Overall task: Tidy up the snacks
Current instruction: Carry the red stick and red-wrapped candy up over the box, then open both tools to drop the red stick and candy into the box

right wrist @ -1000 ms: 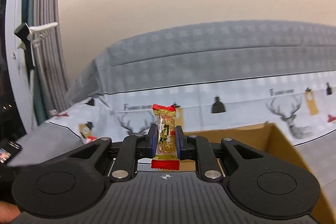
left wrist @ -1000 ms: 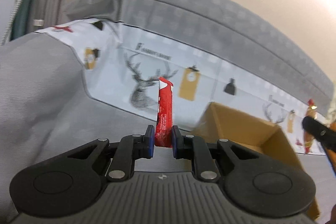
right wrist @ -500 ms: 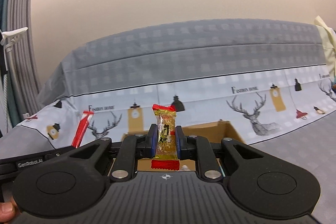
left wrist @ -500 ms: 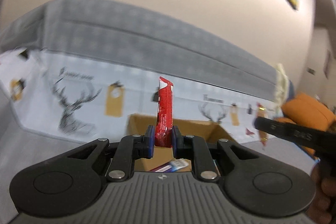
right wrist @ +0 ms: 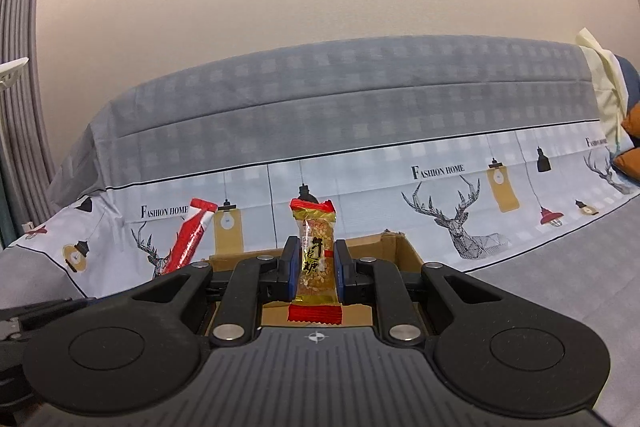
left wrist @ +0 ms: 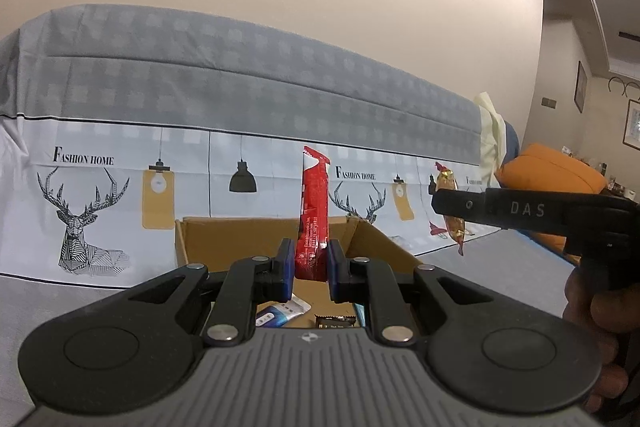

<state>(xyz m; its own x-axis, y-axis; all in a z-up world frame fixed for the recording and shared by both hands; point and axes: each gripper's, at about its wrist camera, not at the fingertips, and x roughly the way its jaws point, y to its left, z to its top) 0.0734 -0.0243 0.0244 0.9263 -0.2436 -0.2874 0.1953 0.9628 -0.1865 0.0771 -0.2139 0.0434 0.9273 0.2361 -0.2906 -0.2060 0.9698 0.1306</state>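
"FASHION HOME" on sofa cover (left wrist: 83,159), "DAS" on right hand-held gripper (left wrist: 450,205)

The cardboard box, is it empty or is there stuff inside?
Not empty. Through the open top of the cardboard box, the left wrist view shows a blue-and-white packet and a dark wrapper on its floor.

1. The stick packet (left wrist: 313,215) is showing red with white print.
2. The candy wrapper (right wrist: 314,259) is showing gold with red ends and black characters.
3. The box (left wrist: 224,235) is showing plain brown.
4. The cloth (right wrist: 360,131) is displaying grey checks above a pale band printed with black deer, lamps and yellow tags.
5. The finger pads (left wrist: 286,267) are showing blue on black.
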